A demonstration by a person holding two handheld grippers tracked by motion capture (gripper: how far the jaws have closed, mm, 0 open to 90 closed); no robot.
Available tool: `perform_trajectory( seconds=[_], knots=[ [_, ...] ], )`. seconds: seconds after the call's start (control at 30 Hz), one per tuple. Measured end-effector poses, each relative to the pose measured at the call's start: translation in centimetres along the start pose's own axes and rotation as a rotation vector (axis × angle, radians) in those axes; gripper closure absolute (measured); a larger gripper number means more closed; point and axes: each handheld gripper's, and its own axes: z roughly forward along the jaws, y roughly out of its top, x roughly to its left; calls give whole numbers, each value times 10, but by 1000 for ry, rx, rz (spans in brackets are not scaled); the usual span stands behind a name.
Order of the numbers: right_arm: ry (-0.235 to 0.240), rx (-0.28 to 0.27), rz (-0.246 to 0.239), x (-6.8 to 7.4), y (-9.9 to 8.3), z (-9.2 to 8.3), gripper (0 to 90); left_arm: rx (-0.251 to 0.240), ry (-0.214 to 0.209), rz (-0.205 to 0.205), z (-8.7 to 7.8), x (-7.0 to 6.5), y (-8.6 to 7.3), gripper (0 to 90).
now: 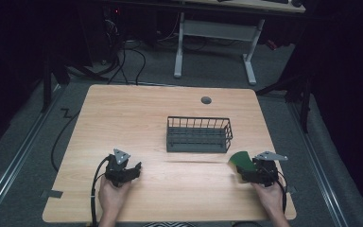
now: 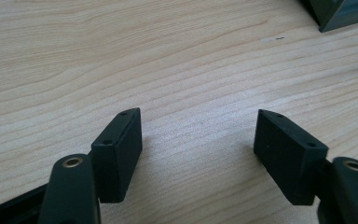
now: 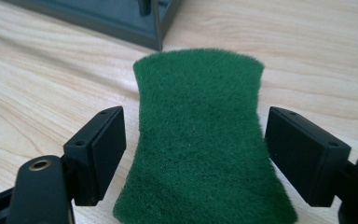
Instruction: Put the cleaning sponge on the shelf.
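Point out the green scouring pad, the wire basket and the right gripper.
green scouring pad (image 3: 200, 140): right gripper view, middle of its fuzzy top face.
wire basket (image 1: 198, 143): high view, its near wall.
right gripper (image 3: 196, 149): right gripper view, midway between its open jaws.

In the right gripper view, the near end of the flat green scouring pad (image 3: 200, 140) is cut off by the bottom edge, and whether its sides touch the black jaws is unclear. The dark wire basket (image 3: 121, 18) is cropped by the top edge there, leaving a corner. In the left gripper view, a sliver of that basket (image 2: 345, 11) sits at the top right. From the high view, the person's forearms leave the frame at the bottom, and the pad (image 1: 242, 160) partly hides behind the right gripper (image 1: 246, 176).
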Motion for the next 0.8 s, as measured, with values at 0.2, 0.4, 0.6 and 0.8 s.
perform_trajectory(
  seconds=[0.2,0.4,0.6,0.8],
  knots=[
    [-6,23,-10,1,0,3,275,0,0,1,0,0,0,328],
    [4,26,-1,0,1,2,287,0,0,0,0,0,0,327],
    [22,12,-2,-1,3,-5,291,0,-2,0,0,0,0,325],
    [29,8,-13,-3,6,-11,293,0,-3,0,0,0,0,324]
  ],
)
